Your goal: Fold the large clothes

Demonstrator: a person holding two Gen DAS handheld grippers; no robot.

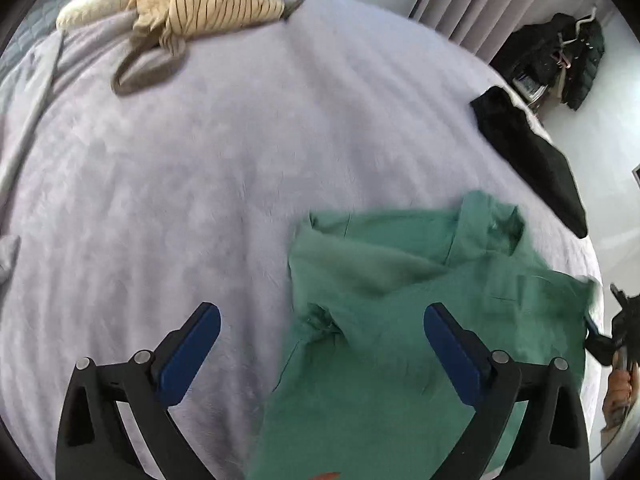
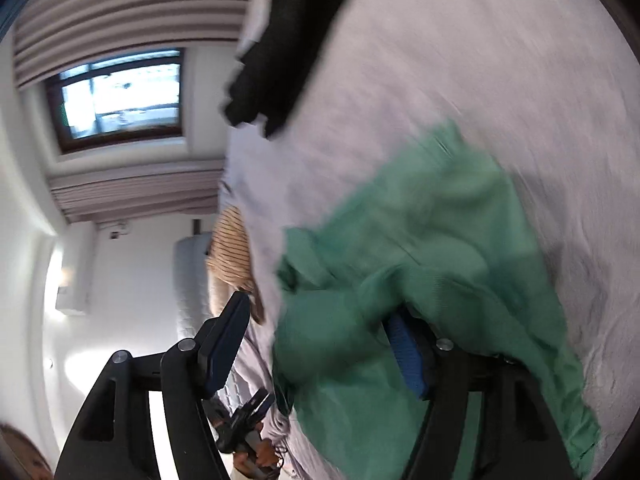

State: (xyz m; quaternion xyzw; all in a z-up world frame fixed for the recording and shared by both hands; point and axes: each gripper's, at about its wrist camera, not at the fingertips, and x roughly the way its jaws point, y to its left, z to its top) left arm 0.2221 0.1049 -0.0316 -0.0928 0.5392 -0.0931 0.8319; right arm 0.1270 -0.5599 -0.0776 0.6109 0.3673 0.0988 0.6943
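A crumpled green shirt (image 1: 400, 380) lies on the pale lilac bed cover (image 1: 200, 180) near its right edge. My left gripper (image 1: 324, 344) hovers over the shirt's left side with its blue pads wide apart, nothing pinched between them. In the right wrist view the green shirt (image 2: 440, 220) is blurred; a fold of it hangs loose between the parted fingers of my right gripper (image 2: 318, 346) and drapes over the right-hand fingertip (image 2: 404, 356). The right gripper (image 1: 616, 320) also shows at the frame's edge in the left wrist view, held by a hand.
A beige striped garment (image 1: 216, 4) and a grey-brown piece (image 1: 140, 76) lie at the far side of the bed. A black garment (image 1: 528, 152) rests on the right edge. Dark clothes (image 1: 568, 60) hang beyond it, by the curtains (image 1: 500, 0). A window (image 2: 120, 96) is in view.
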